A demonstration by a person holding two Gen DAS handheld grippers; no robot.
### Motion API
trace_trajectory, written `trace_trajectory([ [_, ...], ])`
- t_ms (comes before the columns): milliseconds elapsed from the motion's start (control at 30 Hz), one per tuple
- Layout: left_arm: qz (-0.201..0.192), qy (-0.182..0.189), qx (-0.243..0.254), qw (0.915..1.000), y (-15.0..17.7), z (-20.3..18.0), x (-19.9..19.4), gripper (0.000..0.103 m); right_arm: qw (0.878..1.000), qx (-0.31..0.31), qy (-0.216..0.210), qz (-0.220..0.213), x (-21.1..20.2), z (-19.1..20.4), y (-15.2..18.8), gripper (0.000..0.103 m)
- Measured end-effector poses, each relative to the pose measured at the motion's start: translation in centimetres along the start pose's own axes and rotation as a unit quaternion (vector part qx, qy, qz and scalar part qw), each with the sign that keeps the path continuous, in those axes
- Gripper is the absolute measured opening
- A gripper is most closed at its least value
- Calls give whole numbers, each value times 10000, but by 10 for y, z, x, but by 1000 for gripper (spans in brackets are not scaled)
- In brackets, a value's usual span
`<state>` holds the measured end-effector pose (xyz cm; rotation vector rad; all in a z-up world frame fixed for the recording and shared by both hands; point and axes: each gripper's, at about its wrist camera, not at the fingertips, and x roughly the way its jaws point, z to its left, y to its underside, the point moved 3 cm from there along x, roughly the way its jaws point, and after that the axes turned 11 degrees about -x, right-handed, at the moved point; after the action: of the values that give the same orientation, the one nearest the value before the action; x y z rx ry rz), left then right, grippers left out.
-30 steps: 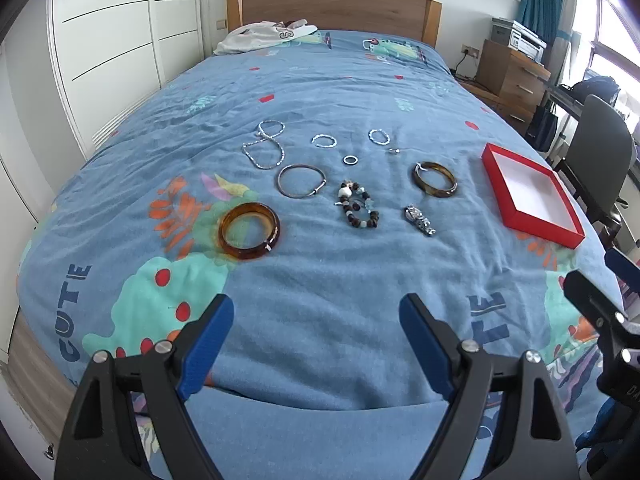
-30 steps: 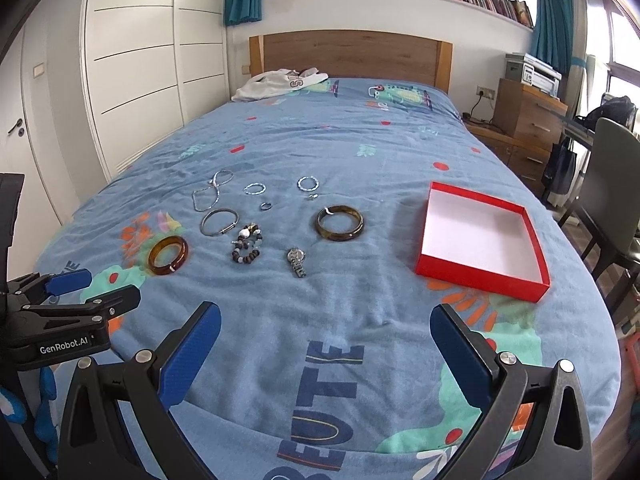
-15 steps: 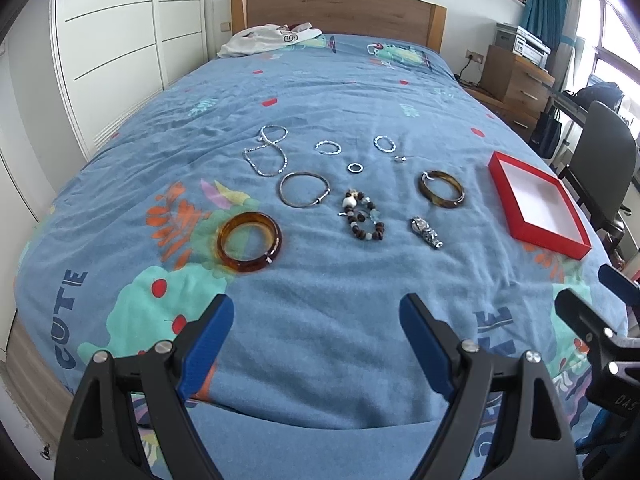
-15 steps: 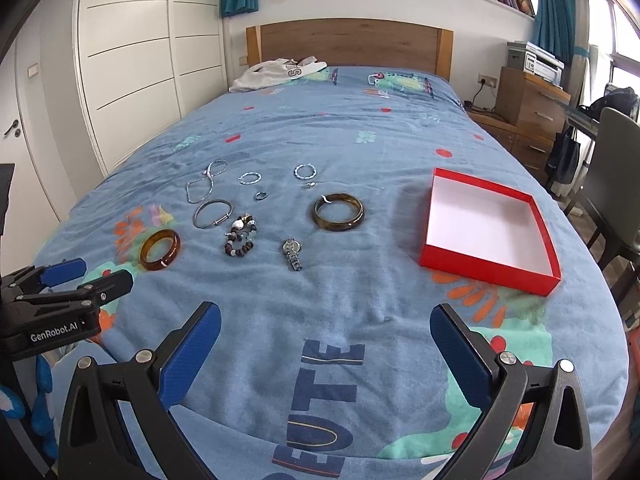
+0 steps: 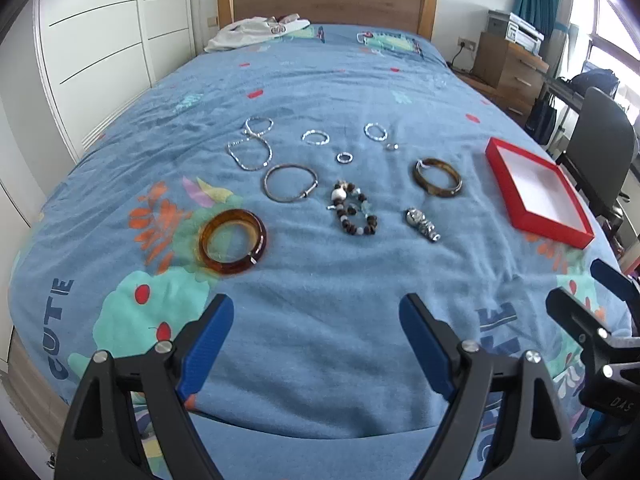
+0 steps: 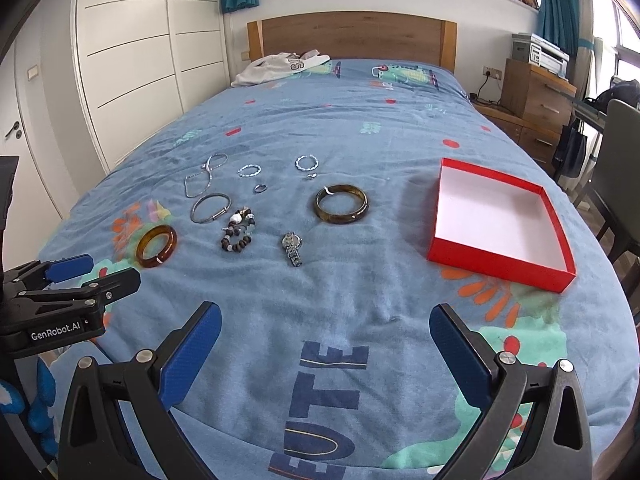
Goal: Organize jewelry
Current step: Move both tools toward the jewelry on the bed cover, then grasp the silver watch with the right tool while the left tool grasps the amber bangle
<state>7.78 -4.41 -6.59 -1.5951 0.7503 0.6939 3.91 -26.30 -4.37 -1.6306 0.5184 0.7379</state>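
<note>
On the blue bedspread (image 6: 320,120), the left gripper (image 5: 316,320) hovers at the near edge with its blue-padded jaws spread wide and empty. Ahead of it, from the left, lie an amber bangle (image 5: 233,241), a chain necklace (image 5: 252,148), a thin silver bangle (image 5: 291,182), a beaded bracelet (image 5: 354,212), a small ring (image 5: 344,157), a wristwatch (image 5: 423,224) and a dark brown bangle (image 5: 437,177), all apart from one another. Farther right sits a red box (image 6: 496,256), open with a white floor, nothing inside. The right gripper (image 6: 325,330) hangs over the bedspread's near end, jaws likewise wide apart, holding nothing.
</note>
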Motion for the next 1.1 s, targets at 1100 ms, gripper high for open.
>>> trace_trajectory([
  [1100, 278, -509, -295, 9979, -22, 46, 75, 85, 9963, -202, -750, 374, 82, 7, -7, 80],
])
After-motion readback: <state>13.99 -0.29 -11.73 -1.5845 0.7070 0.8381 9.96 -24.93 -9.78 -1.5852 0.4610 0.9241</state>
